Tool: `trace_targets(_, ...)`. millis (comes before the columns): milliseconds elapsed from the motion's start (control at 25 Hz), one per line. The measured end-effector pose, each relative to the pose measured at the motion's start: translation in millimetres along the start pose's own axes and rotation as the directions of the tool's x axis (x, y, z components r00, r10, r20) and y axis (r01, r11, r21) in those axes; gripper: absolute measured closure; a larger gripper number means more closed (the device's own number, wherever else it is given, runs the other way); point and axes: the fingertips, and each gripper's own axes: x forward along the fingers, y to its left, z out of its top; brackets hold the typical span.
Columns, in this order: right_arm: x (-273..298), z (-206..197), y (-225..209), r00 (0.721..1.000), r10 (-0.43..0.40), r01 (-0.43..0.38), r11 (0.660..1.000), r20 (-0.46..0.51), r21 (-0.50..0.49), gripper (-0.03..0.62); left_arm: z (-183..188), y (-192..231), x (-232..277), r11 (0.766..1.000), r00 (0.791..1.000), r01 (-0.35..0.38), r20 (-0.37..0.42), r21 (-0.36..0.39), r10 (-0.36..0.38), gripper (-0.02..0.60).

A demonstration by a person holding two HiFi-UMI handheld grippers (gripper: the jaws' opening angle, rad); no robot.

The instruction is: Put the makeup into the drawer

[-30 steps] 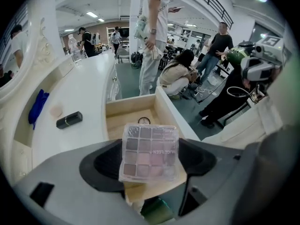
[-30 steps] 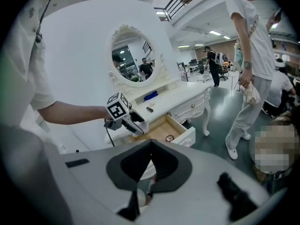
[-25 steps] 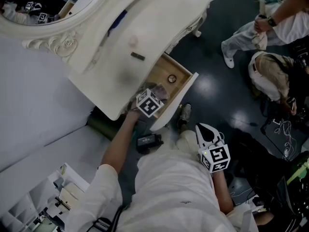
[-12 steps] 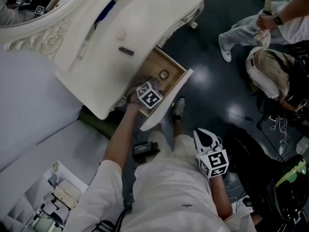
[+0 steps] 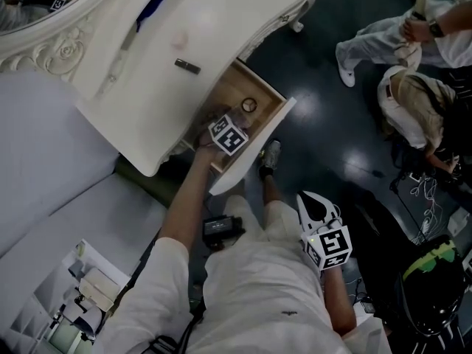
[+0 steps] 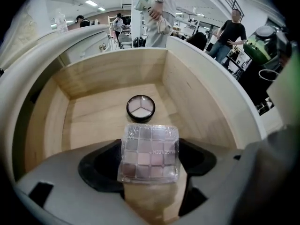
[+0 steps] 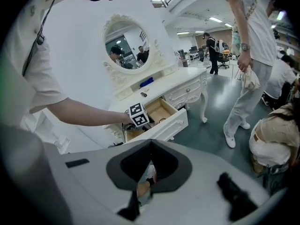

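In the left gripper view a clear-cased eyeshadow palette [image 6: 150, 152] sits between the jaws of my left gripper [image 6: 151, 165], which is shut on it low inside the open wooden drawer [image 6: 98, 121]. A round black compact [image 6: 140, 108] lies on the drawer floor just beyond the palette. In the head view the left gripper [image 5: 221, 129] reaches down into the drawer [image 5: 262, 98] of the white dresser [image 5: 221, 21]. My right gripper [image 5: 316, 205] hangs off to the right over the dark floor, shut and holding nothing; its jaws [image 7: 150, 144] are pressed together.
On the dresser top lie a small dark tube [image 5: 187, 66], a pink round thing [image 5: 179, 41] and a blue item [image 5: 153, 7]. An oval mirror [image 7: 125, 43] stands behind. People [image 5: 413, 43] are at the right. A black device [image 5: 221, 228] lies on the floor.
My left gripper has sunk deeper into the drawer with the palette. The right gripper has dropped a little and stays shut.
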Motion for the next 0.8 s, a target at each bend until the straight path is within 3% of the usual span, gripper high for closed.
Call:
trace_targets(280,4.6,-0.2,8.6,1.0,0.019,-0.019,1.0,-0.002,-0.011,0.582,-2.0,0.4,-0.3,1.0,1.0,0.012,0.011,-0.009,-0.012,0.199)
trace_targets(560,5.5,4.0,12.3,1.0,0.027,-0.027,0.999,0.009,-0.026,0.582,0.7,3.2,-23.5,0.999,0.998,-0.041,0.056,0.006,0.04,0.201)
trace_targets(800,6.9,26.7,19.4,0.997,0.043,-0.04,0.998,0.059,-0.055,0.582,22.0,-2.4,-86.0,0.995,0.977,-0.061,0.201,-0.077,0.076,0.201)
